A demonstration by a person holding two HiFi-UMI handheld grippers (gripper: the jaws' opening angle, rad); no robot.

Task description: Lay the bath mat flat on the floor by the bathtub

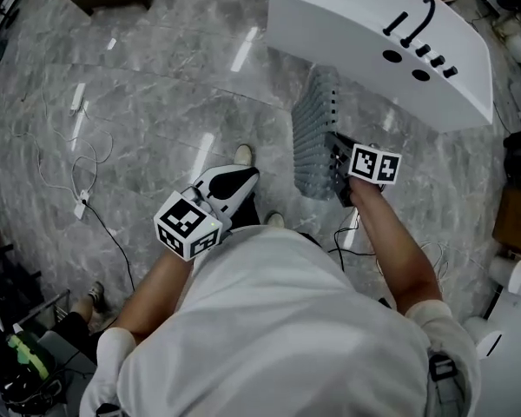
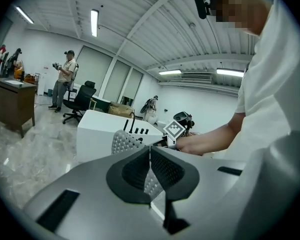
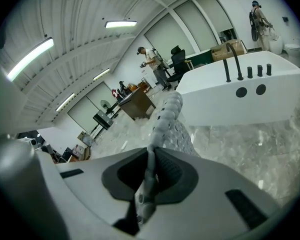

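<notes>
Grey, knobbly rubber bath mat [image 1: 315,137] isn't lying flat. It's held up on edge over the grey marble floor [image 1: 156,102], upper middle of the head view, just beside the white bathtub [image 1: 365,33]. Its long axis runs up and down the frame: the far end points at the tub's near corner and the near end points back toward the person's shoes [image 1: 243,155]. From above you mostly get one pimpled face plus a row of small dark holes along its right edge. I can't tell if the lower end touches the floor.

The right gripper [image 1: 337,165] is clamped on the mat's right-hand edge, toward the near end. Its own view shows both dark pads squeezed onto the rim, and the mat climbs up the middle of that frame toward the tub.

The left gripper [image 1: 243,181] sits lower left of centre, apart from the mat. In its view the jaws are pressed together with nothing between them. The mat shows beyond, in front of the tub, partly blocked by the gripper's own body.

The tub is cut off at the top and right edges, with only its black faucet and knobs [image 1: 425,16] clear. The person's white shirt [image 1: 286,320] hides the floor lower down. A thin cable [image 1: 87,189] trails at the left.
</notes>
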